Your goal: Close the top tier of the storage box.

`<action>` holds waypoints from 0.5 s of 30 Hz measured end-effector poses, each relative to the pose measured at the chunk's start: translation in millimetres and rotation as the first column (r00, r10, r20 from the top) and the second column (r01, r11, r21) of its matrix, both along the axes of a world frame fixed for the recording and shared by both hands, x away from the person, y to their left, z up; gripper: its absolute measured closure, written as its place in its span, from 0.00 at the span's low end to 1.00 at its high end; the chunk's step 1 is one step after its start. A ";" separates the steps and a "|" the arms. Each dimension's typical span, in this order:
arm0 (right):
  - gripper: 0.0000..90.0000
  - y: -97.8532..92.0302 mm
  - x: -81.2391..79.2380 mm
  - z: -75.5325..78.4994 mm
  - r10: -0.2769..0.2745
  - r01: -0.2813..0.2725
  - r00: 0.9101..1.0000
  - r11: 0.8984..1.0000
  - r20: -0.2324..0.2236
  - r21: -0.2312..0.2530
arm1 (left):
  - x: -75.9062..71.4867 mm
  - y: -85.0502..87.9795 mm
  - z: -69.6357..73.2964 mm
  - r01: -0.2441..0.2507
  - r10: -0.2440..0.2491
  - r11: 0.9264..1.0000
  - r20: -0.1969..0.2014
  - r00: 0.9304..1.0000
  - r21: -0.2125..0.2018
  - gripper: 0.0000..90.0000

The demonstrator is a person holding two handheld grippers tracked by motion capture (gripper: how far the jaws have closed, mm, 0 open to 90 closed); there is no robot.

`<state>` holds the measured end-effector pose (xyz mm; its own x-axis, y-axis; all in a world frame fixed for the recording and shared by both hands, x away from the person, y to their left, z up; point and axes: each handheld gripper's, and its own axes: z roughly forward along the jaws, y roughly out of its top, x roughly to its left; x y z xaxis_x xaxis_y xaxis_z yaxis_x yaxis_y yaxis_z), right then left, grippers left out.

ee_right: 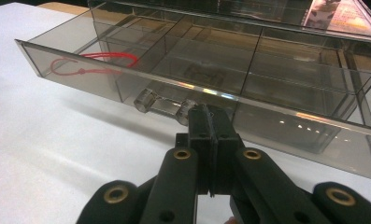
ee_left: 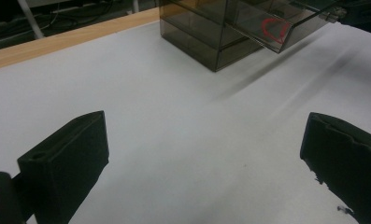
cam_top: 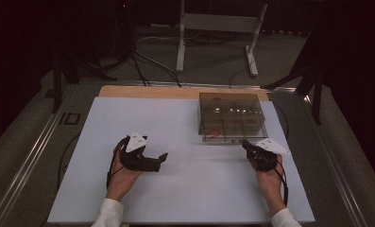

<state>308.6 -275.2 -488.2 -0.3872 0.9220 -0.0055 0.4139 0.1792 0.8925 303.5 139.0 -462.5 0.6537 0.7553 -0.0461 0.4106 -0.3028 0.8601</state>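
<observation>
Table point(cam_top: 175, 189): white, bare in front | drawer box point(cam_top: 231, 118): far right, drawer point(ee_right: 197, 79) pulled out | right gripper point(ee_right: 211, 116): clenched at clear handle point(ee_right: 167, 103) | left gripper point(ee_left: 202, 154): released, idle | risk: off-centre push jams drawer, skids box

A smoky, see-through plastic drawer box point(cam_top: 231, 113) sits on the far right part of the white counter point(cam_top: 175, 189), squarely upright. Its lower drawer point(ee_right: 206, 88) is pulled part-way out toward the near side, so its front panel stands clear of the box. Thin walls split the drawer into several compartments. A red loop of cord point(ee_right: 96, 63) lies flat in the left front compartment. A clear bar handle point(ee_right: 164, 105) juts from the middle of the drawer's front.
</observation>
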 end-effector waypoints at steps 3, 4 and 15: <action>1.00 -0.3 2.0 0.2 -0.004 0.004 1.000 1.000 -0.007 0.000 | -0.2 0.7 0.0 -0.003 0.003 1.000 0.002 1.000 0.000 0.03; 1.00 -0.4 2.4 0.2 -0.004 0.004 1.000 1.000 -0.010 0.000 | -0.2 0.9 -0.1 -0.003 0.003 1.000 0.003 1.000 0.000 0.03; 1.00 1.5 9.0 -0.8 -0.012 0.012 0.999 1.000 -0.031 0.004 | -0.3 3.0 -0.2 -0.011 0.011 1.000 0.002 1.000 -0.009 0.03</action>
<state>317.6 -273.7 -489.0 -0.3765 0.9264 0.0099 0.4433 0.1708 0.8800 303.2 142.0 -462.7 0.6453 0.7622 -0.0515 0.4122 -0.2905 0.8635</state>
